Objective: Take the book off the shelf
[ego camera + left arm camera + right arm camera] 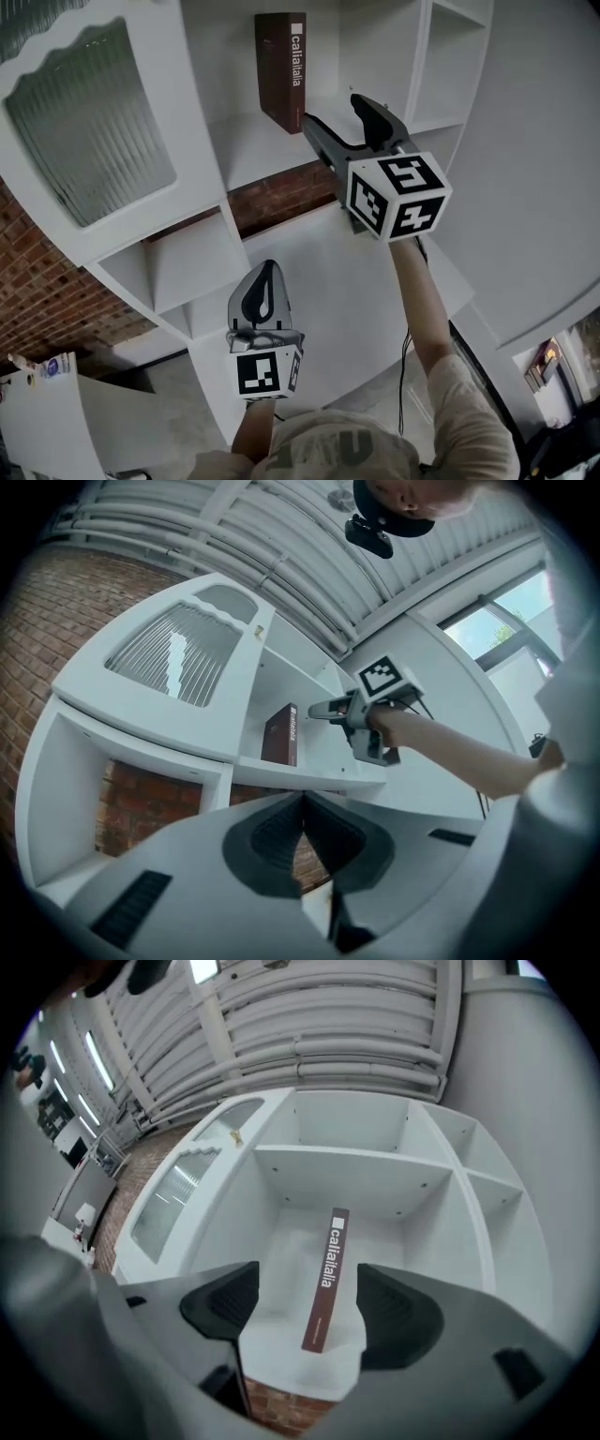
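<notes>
Holding the right gripper [307, 1290] wide: its pads [225, 1302] are standing well apart and aren't pressing on anything. We're sighting the book [327, 1258] straight down the gap between them. It's sitting a little beyond the tips, spine toward us, white lettering running along the spine.

We're carrying the left gripper [302, 819] low in the lower centre of the head view. Its pads [272, 836] are meeting flat, and nothing is sitting between them.

Moving outward:
- The book is standing upright on its shelf board [248, 155], top centre of the head view. It's dark red-brown and the only thing in that compartment.
- In the head view the right jaw tips are sitting just beside the book's lower corner. We can't tell from there whether one is touching.
- The right marker cube [398, 195] is showing right of centre, with the forearm [422, 300] running down to the lower right.
- The left marker cube [262, 372] is sitting at bottom centre.
- The ribbed glass door [89, 131] is filling the upper left of the head view.
- The brick wall [37, 300] is showing through the open compartments at lower left.
</notes>
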